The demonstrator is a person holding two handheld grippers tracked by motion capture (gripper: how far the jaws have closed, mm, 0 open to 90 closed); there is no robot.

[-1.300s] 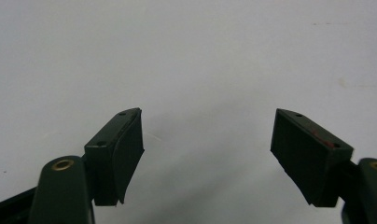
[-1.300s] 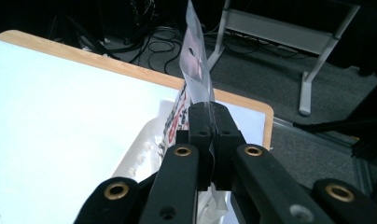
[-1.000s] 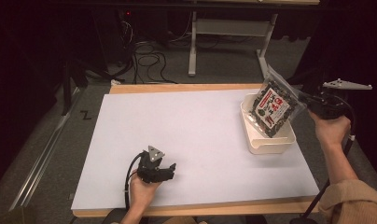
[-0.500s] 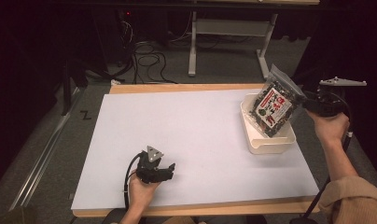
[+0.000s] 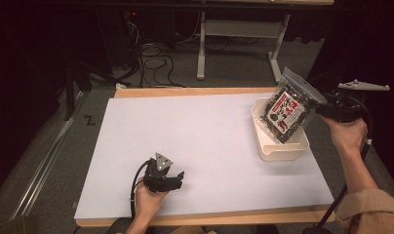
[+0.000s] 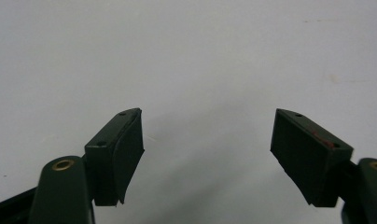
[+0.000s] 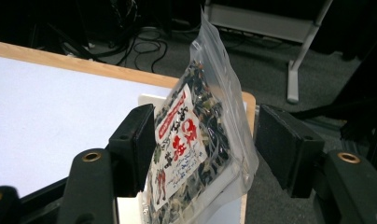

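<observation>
Standing tilted in white tub (image 5: 283, 151): snack bag (image 5: 287, 111).

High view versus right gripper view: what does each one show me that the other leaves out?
The high view adds the left claw, low over the white table, and the whole layout. The right gripper view adds a close look: the right claw has just been opening, and its pads stand apart with the clear bag of dark dried food upright between them. Both show that bag at the white tray, the table and the floor cables.
</observation>
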